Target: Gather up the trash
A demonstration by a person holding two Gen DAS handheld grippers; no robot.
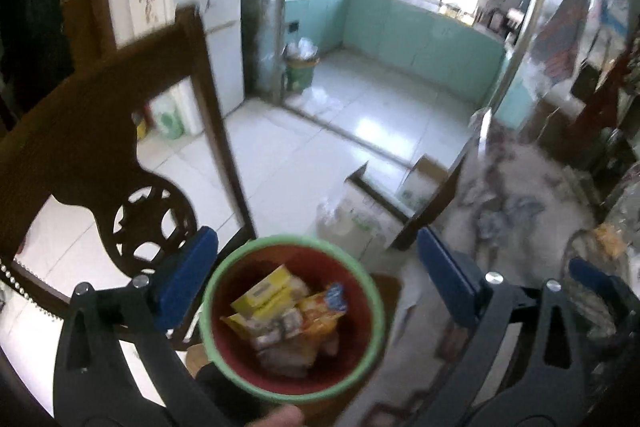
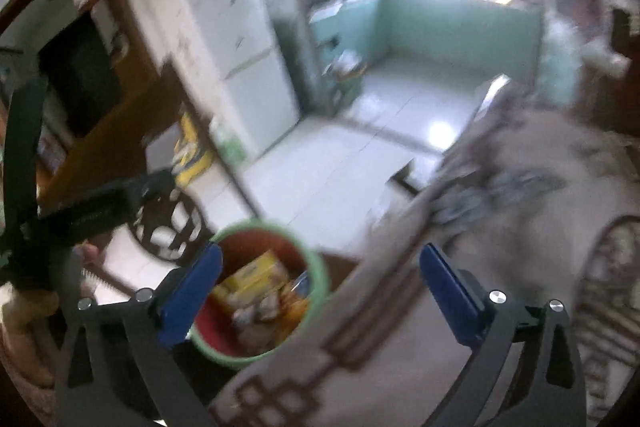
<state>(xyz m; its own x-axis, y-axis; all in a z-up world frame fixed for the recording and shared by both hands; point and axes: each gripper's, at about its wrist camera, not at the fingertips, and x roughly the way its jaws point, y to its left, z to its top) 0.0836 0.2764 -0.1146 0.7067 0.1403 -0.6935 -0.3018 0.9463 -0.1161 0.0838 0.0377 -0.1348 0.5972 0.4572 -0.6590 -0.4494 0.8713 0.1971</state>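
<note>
Both sets of tongs stand wide apart, nothing between them — left tongs [image 1: 318,287] hover over the bin [image 1: 294,319], right tongs [image 2: 322,297] just to its right. The red, green-rimmed bin holds wrappers [image 1: 280,311] — yellow and orange — beside a chair [image 1: 96,131] and the patterned desk [image 2: 400,307].

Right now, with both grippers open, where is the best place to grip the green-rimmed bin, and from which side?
Probably the green rim of the bin, from above: it stands upright with its mouth open, and the wall is thin enough for one finger inside, one outside. Choose the far-right part, away from the yellow box and orange wrapper.
</note>
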